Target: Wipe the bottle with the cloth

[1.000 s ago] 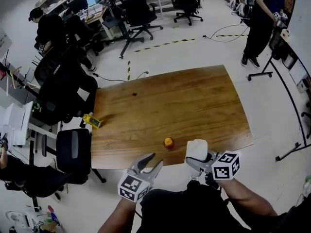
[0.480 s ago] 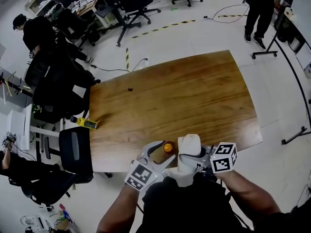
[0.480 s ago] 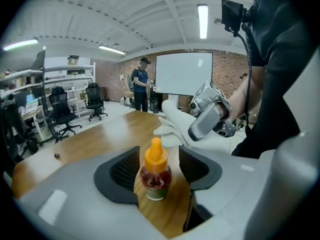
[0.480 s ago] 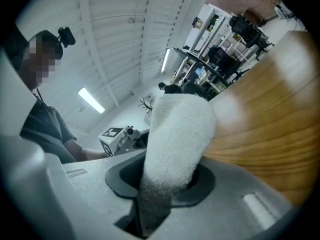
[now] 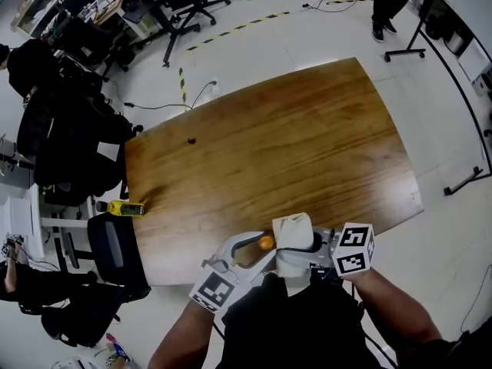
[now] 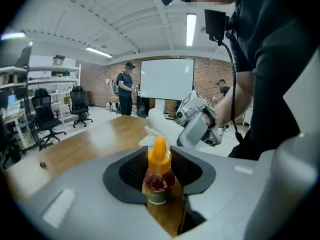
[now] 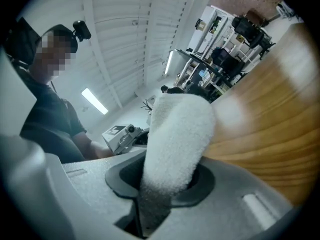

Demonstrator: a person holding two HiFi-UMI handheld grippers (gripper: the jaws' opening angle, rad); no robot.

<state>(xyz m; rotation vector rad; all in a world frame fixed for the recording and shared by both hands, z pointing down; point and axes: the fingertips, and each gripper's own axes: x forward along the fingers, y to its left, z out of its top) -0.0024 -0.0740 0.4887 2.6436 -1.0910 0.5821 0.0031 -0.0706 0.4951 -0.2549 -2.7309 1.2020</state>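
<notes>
I am holding the small clear bottle with the orange nozzle cap and red contents [image 6: 158,181] between the jaws of the left gripper [image 6: 160,166], close to the near edge of the brown wooden table [image 5: 269,144]. The jaws are drawn in to about the bottle's width and seem to be pressing its sides, though the wide-angle view is not letting me confirm contact on both pads. The right gripper [image 7: 167,179] is clamping the lower end of the white fluffy rolled cloth [image 7: 177,134], whose free end is sticking out past the jaws (in the head view it is sitting just beside the bottle's cap, perhaps touching). I judge that the wiping is only about to begin. A sideways push from the cloth could twist the bottle out of a light grip. The soft roll could fold away instead of rubbing. With the edge so close, a slipped bottle could go over it.
</notes>
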